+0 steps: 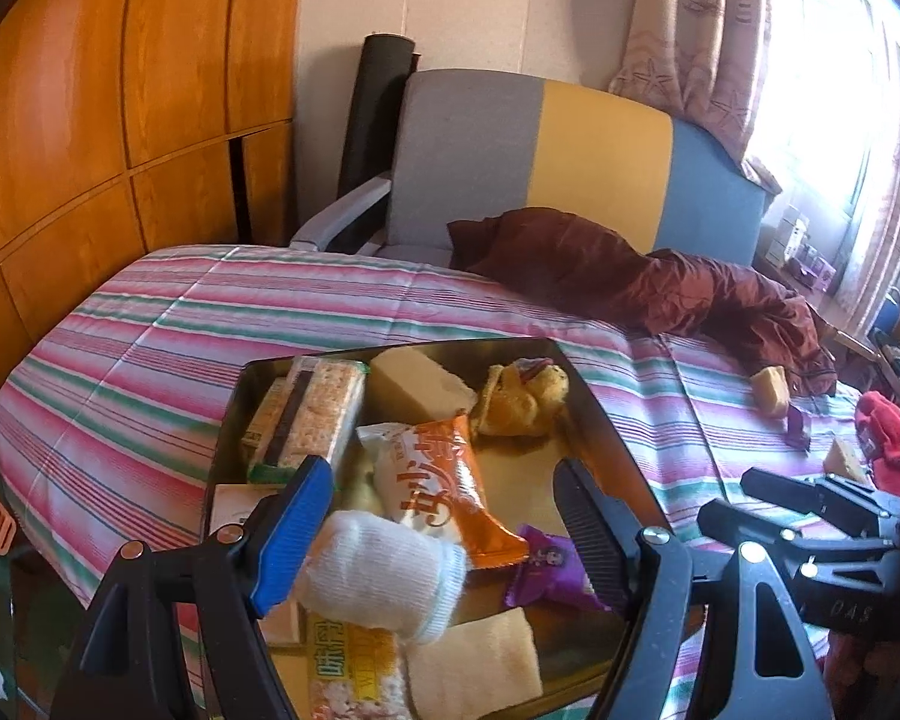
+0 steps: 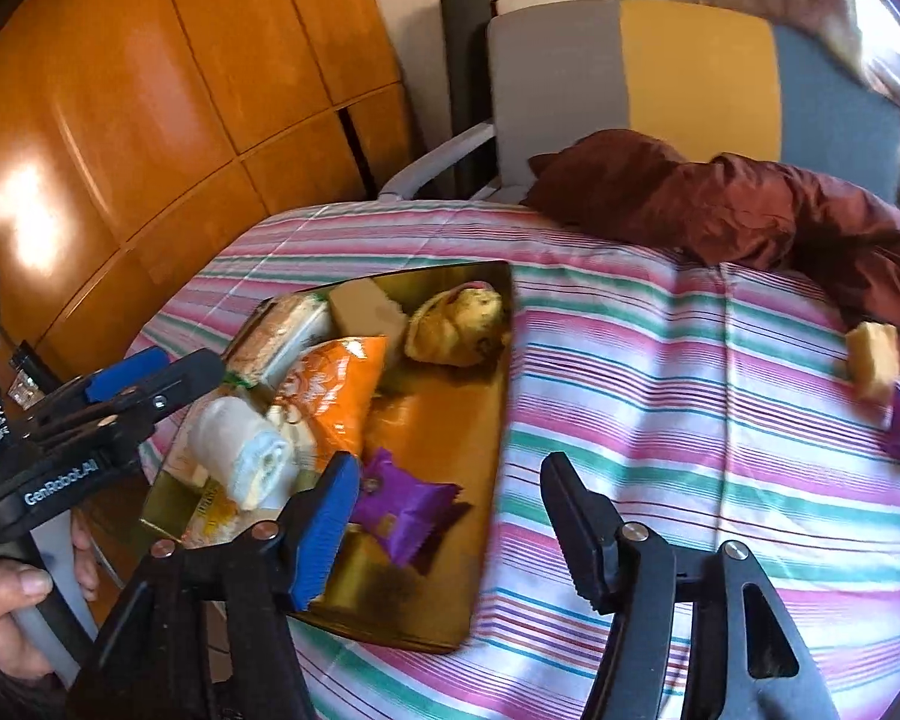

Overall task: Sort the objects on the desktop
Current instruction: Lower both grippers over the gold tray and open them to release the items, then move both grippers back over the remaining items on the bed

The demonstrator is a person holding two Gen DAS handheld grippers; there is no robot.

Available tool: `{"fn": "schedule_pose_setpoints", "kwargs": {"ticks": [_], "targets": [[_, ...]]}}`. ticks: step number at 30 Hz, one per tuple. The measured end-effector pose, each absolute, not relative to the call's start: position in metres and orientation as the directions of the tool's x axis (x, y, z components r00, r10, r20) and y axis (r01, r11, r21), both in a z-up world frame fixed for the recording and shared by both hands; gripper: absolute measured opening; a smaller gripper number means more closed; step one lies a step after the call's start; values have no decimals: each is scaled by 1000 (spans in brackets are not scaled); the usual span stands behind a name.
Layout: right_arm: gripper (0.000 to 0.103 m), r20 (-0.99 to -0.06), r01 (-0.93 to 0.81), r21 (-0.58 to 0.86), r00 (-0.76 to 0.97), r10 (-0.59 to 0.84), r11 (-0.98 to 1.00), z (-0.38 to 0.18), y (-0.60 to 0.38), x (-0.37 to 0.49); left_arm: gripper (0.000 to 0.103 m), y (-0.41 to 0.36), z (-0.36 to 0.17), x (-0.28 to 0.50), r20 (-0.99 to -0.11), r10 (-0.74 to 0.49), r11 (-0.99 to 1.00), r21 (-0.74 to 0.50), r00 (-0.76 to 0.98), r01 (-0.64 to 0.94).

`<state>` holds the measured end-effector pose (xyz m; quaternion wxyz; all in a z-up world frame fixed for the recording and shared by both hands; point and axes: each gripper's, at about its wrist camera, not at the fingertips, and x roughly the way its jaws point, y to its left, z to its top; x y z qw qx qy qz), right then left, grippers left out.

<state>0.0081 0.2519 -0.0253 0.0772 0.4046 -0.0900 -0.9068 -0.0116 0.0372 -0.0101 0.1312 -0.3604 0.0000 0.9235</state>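
Both claws stand apart and empty: the left gripper (image 1: 444,516) hangs over the gold tray (image 1: 594,414) at lower centre of its view, with a white roll (image 1: 384,576) lying loose between its jaws, not pressed; the right gripper (image 2: 450,516) is also spread, a purple packet (image 2: 408,504) lying on the tray just beyond its blue finger. Dropping snacks into the tray seems the step in hand. Still out on the striped cover are a yellow cake (image 2: 873,360) and a purple wrapper (image 2: 899,426) at the right edge. The next move likely calls for the right gripper to reach there, straddle the cake and close gently, as it looks soft.
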Motion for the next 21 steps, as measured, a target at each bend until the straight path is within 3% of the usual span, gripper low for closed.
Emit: {"fn": "schedule_pose_setpoints", "kwargs": {"ticks": [21], "targets": [[72,-757,-232,15,-638,140,-973,-28,373,56,78,111,-1,-6,-670,344,-905,-48,-658,-423]]}}
